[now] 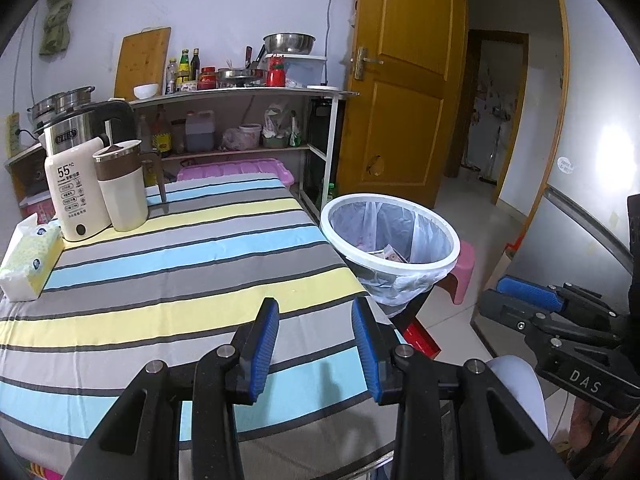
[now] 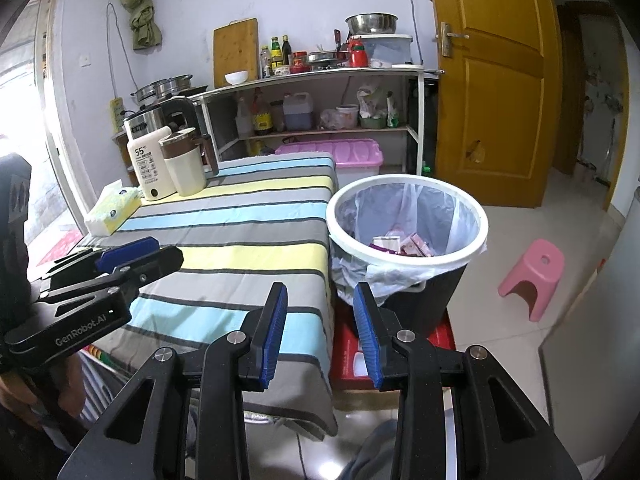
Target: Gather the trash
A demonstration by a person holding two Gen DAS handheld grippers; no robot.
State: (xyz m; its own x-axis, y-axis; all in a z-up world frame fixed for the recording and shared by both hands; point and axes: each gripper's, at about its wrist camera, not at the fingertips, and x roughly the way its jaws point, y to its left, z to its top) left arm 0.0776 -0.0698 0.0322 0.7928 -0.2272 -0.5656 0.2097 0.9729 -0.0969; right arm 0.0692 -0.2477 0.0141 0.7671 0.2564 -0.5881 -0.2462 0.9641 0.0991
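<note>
While our left gripper (image 1: 314, 312) hovers low in the frame over the striped cloth table (image 1: 180, 264), its two ribbed blue pads stand wide apart with nothing between them. Our right gripper (image 2: 321, 298) is likewise spread and empty. One round bin (image 2: 406, 240), white-rimmed, dark-walled and lined with a thin clear plastic bag, sits just right of the table at mid-frame, beyond our right fingertips. Crumpled wrappers (image 2: 402, 244) lie inside it. At the table's upper left we count one tissue pack (image 2: 112, 210), one white kettle (image 2: 150, 170) and one cup (image 2: 184, 166).
</note>
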